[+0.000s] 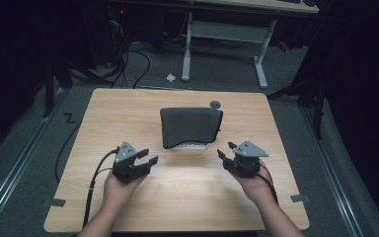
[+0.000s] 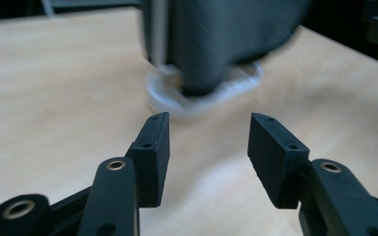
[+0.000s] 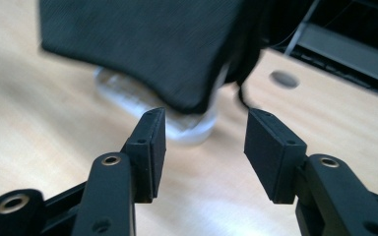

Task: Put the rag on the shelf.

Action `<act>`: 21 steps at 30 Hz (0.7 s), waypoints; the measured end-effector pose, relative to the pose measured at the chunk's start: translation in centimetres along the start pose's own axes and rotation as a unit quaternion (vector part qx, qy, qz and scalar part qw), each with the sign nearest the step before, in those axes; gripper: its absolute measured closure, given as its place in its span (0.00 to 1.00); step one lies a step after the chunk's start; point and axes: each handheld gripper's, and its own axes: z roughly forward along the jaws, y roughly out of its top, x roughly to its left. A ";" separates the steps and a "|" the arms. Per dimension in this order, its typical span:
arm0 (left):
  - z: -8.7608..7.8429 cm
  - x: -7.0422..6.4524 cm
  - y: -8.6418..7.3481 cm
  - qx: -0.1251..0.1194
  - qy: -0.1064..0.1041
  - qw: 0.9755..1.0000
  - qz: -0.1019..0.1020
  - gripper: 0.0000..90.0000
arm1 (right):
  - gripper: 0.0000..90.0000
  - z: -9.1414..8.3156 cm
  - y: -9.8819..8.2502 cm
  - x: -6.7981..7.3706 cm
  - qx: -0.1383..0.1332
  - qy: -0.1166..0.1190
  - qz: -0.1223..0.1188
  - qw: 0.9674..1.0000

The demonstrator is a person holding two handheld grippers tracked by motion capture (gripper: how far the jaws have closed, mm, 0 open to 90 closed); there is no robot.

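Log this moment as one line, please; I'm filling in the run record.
left gripper: open, empty | right gripper: open, empty | dark cloth: draped over clear container, mid-table | contact: none

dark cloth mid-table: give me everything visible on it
The cloth is dark grey to black with a fine woven or ribbed texture, roughly rectangular. It is draped over a clear container whose rim peeks out under its near edge, which arches up over it. It sits mid-table, a small dark disc just beyond its far right corner. Both grippers, left and right, are open and short of it, not touching.
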 end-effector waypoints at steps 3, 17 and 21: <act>0.9 -2.1 -2.1 0.032 -0.018 0.999 0.017 0.56 | 0.55 0.1 -1.4 1.7 0.011 0.015 0.013 1.000; 1.8 -4.7 -3.9 0.068 -0.043 0.996 0.025 0.54 | 0.55 0.0 -6.0 5.6 0.050 0.029 -0.001 0.998; 1.5 -4.2 -4.0 0.063 -0.039 0.997 0.017 0.54 | 0.54 0.2 -6.2 5.5 0.054 0.031 -0.004 0.998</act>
